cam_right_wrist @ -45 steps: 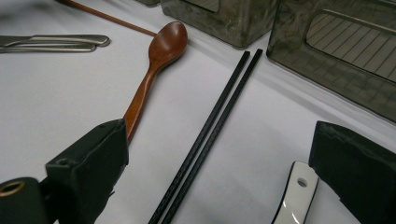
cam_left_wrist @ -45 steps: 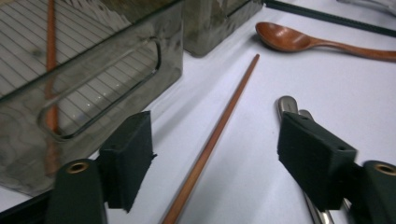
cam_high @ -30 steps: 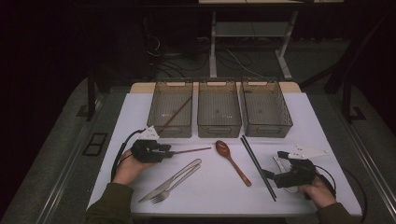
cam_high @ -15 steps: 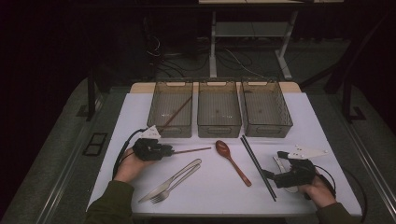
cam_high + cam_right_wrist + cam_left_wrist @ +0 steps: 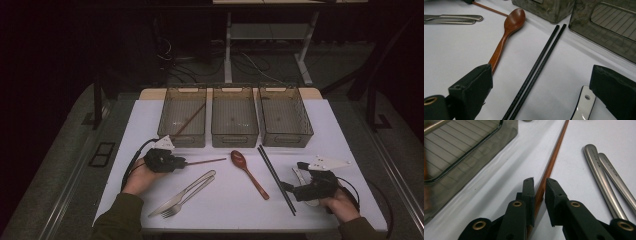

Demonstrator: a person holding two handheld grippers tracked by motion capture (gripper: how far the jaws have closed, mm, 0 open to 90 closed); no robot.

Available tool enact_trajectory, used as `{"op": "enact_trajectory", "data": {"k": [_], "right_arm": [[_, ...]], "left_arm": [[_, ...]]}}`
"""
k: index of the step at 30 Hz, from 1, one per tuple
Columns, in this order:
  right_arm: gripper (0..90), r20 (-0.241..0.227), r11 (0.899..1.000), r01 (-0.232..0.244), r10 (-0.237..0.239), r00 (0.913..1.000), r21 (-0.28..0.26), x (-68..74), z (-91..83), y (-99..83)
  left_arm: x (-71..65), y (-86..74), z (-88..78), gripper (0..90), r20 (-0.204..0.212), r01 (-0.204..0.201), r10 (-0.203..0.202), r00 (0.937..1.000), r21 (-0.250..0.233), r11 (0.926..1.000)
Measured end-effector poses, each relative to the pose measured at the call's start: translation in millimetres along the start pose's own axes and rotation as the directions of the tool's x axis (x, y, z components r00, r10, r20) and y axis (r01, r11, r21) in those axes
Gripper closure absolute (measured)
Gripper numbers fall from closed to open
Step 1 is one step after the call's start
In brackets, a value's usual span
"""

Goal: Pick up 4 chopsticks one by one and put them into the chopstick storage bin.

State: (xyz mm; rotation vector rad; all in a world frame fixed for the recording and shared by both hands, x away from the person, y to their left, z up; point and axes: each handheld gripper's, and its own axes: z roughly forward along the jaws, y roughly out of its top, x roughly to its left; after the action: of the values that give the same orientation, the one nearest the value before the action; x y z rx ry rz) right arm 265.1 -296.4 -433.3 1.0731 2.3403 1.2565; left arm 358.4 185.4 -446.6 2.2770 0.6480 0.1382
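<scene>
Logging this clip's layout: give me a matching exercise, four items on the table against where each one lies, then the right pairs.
Things:
1. brown chopstick
2. wooden spoon
3. black chopsticks
4. fork and knife

Places:
A. near the table's front edge, right of the left hand
B. between the jaws of the left tongs
C. mid-table, just left of the black pair
D. slanting from the right bin toward the right tongs

Pairs: 1-B, 2-C, 3-D, 4-A

Dim room, grey floor (image 5: 60,165), white desk frame (image 5: 265,35) behind.
</scene>
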Motion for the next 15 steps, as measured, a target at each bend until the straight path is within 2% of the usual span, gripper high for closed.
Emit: {"op": "enact_trajectory", "data": {"k": [8,10,13,15], "right_arm": [[4.7,0.000,1.000,0.001,-0.001,1.0000,-0.002,-0.5,-0.3,0.0],[4.7,-0.001,1.000,0.000,0.000,1.0000,-0.001,-0.2,-0.1,0.0],[4.7,-0.001,1.000,0.002,-0.002,1.0000,-0.001,0.0,-0.2,0.0],[4.7,0.000,1.000,0.002,-0.002,1.0000,-0.001,-0.1,-0.3,0.0]], "left_arm": [[-5.7,2.2,-1.0,79.0,0.001,-0.046,0.046,0.9990,0.040,0.9982],[-6.4,2.1,-0.6,79.5,0.002,-0.053,0.053,0.9986,0.035,0.9980],[-6.1,1.9,-1.6,80.5,0.019,-0.072,0.071,0.9973,0.042,0.9965],[-7.3,1.5,-1.3,81.2,0.039,-0.066,0.065,0.9971,0.037,0.9971]]}}
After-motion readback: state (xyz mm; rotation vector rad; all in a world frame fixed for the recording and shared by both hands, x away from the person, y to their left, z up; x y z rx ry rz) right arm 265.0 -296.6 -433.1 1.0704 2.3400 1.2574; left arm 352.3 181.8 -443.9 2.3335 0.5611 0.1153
